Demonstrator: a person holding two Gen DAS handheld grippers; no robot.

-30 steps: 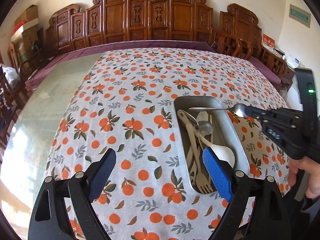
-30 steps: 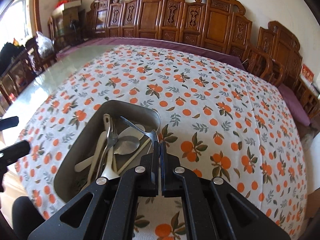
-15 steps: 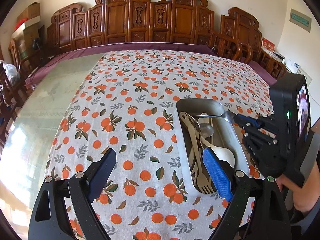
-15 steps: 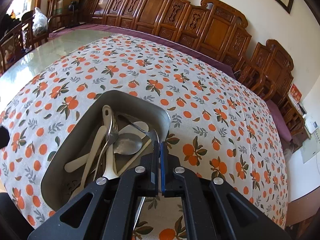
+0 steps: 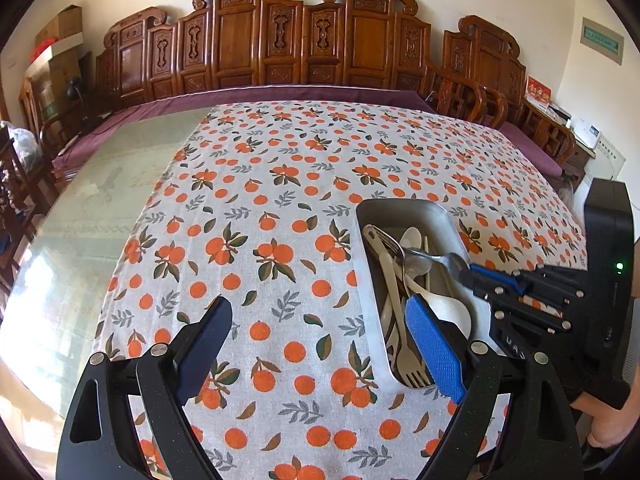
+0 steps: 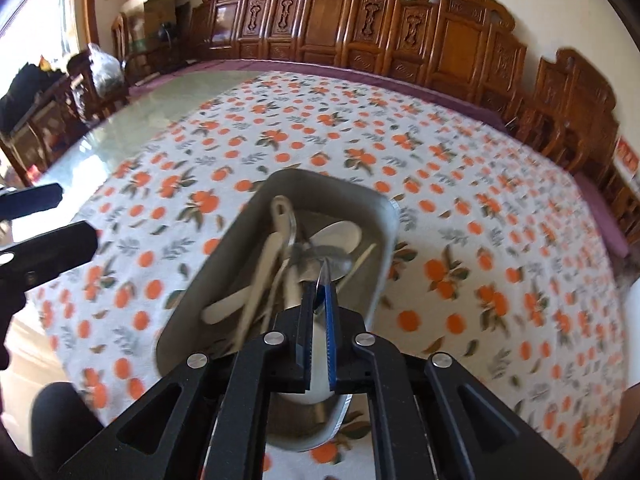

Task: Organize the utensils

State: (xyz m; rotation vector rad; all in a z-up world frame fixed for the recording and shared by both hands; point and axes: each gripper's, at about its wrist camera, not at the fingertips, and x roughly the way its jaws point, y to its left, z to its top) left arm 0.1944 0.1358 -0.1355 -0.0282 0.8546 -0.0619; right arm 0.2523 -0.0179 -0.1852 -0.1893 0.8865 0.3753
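Observation:
A metal tray (image 5: 400,209) holds several spoons and forks, metal and cream plastic; it also shows in the right wrist view (image 6: 344,190). My right gripper (image 6: 319,286) is over the tray, its fingers slightly parted around the bowl end of a metal spoon (image 5: 430,257) whose handle lies down among the utensils. The right gripper shows in the left wrist view (image 5: 466,274) at the tray's right rim. My left gripper (image 5: 316,340) is open and empty above the cloth, just left of the tray's near end.
An orange-print tablecloth (image 5: 280,184) covers the table, with bare glass tabletop (image 5: 88,216) to the left. Carved wooden chairs (image 5: 304,40) line the far side and right.
The right gripper has lowered the spoon into the tray and its fingers have parted a little. The left gripper has stayed put.

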